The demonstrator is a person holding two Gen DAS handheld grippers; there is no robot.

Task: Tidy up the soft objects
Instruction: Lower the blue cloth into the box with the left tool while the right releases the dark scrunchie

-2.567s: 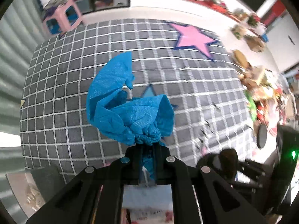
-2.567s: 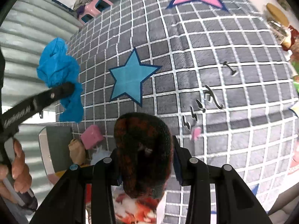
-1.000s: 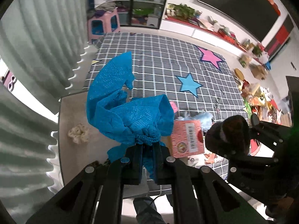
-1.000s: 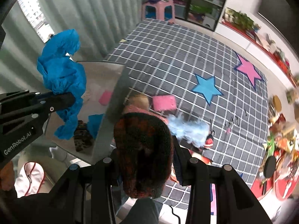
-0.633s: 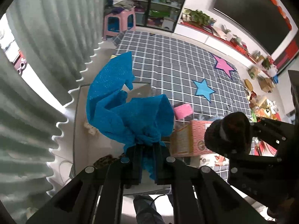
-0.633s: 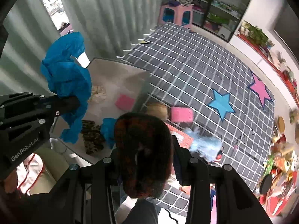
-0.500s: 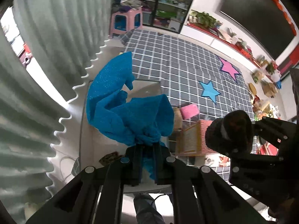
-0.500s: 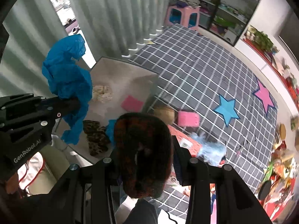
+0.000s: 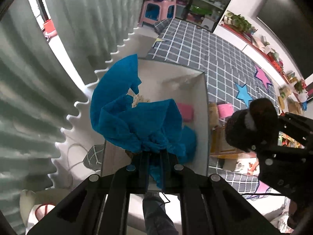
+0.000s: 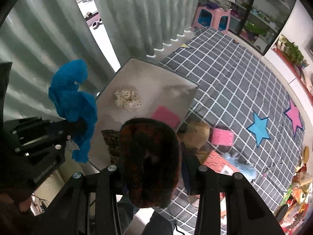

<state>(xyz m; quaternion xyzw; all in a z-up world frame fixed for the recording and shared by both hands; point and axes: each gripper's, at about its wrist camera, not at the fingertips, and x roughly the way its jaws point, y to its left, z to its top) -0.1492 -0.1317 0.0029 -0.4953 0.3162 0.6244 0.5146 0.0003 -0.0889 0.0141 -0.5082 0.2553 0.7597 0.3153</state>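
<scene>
My left gripper (image 9: 153,153) is shut on a crumpled blue cloth (image 9: 135,115), held above the white box (image 9: 204,101). The same blue cloth (image 10: 73,98) hangs at the left of the right wrist view. My right gripper (image 10: 150,156) is shut on a dark, red-flecked fuzzy scrunchie (image 10: 149,160), seen also as a dark scrunchie (image 9: 248,123) at the right of the left wrist view. Inside the white box (image 10: 187,82) lie a white dotted scrunchie (image 10: 128,99), a pink pad (image 10: 166,116) and a leopard-print scrunchie (image 10: 112,143).
On the grey checked mat (image 10: 244,90) beside the box lie a tan plush (image 10: 197,134), a pink sponge (image 10: 223,136), a red packet (image 10: 217,160) and a light-blue fluffy toy (image 10: 242,166). Curtains (image 10: 137,19) stand behind the box. A pink stool (image 10: 212,18) is farther off.
Both grippers have swung over from the mat toward the white box, which now lies under them. Each keeps its hold: blue cloth in the left, dark scrunchie in the right.
</scene>
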